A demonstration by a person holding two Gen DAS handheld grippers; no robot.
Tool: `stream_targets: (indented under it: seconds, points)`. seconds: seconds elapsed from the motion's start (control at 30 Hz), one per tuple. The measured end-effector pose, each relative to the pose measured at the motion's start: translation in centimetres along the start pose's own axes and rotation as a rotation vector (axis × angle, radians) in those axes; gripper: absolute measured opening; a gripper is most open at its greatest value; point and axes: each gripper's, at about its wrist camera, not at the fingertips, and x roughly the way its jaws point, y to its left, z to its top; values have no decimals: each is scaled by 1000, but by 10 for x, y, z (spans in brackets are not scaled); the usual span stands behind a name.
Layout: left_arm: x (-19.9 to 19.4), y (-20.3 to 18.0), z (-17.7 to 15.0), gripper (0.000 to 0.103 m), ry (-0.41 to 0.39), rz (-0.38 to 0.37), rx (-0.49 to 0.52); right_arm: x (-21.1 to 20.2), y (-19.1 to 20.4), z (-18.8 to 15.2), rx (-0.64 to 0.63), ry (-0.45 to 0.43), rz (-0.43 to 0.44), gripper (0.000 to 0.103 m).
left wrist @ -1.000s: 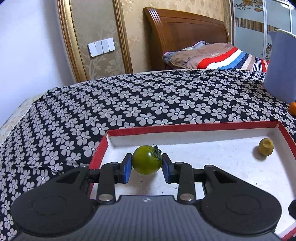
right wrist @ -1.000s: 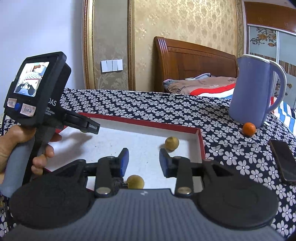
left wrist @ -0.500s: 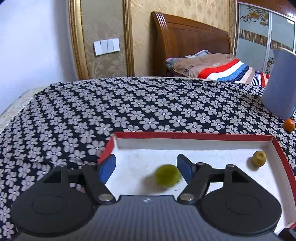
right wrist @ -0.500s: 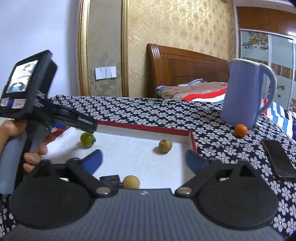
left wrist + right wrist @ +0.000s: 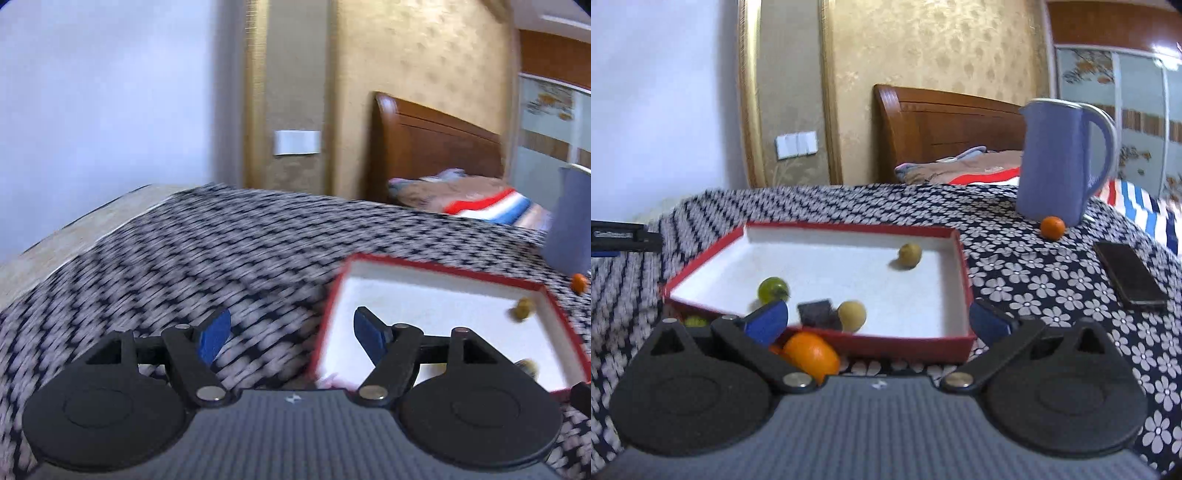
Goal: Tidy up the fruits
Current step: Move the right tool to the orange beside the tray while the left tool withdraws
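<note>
A red box (image 5: 962, 258) with a white floor lies on the flowered cloth. Inside it are a green tomato (image 5: 772, 290), two yellow-brown fruits (image 5: 909, 254) (image 5: 851, 315) and a small dark block (image 5: 816, 314). An orange (image 5: 810, 354) lies outside, against the box's near wall. My right gripper (image 5: 877, 321) stands wide open just before that wall, with nothing between its fingers; the orange is beside its left finger. My left gripper (image 5: 293, 332) is open and empty over the cloth at the box's (image 5: 443, 269) left corner. That view is blurred.
A blue pitcher (image 5: 1060, 158) stands at the back right with a small orange (image 5: 1052, 228) at its foot. A black phone (image 5: 1128, 275) lies right of the box. Part of the left gripper's body (image 5: 624, 240) shows at the left edge. A bed is behind.
My left gripper opened, left the green tomato in the box and swung away to the left. My right gripper opened wide and drew back, so the orange now shows before the box.
</note>
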Motion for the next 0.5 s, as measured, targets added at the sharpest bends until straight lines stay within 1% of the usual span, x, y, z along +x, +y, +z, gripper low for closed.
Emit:
stream_targets:
  seconds: [0.1,0.2,0.27,0.33,0.4,0.43,0.47,0.5]
  points:
    - [-6,16,-21,73,6,41,-53,10,15,-5,-49,26,-16,103]
    - [-6,26,-31,73,17,53,-66,22,22,-9,-64,53,-20,103]
    - [-2,28,-37,73,29,53,-69,30,24,-11,-68,75,-47,103]
    - [0,29,-42,73,37,47,-75,31,21,-13,-53,79,-29,103]
    - [1,28,-46,73,25,41,-75,26,15,-13,-54,76,-39,103]
    - [0,27,-46,73,25,39,-70,21,11,-14,-63,67,-57,103]
    - [-1,28,-46,73,19,33,-75,14,4,-14,-73,52,-100,103]
    - [-3,29,-47,73,6,21,-83,7,-5,-15,-81,45,-168,103]
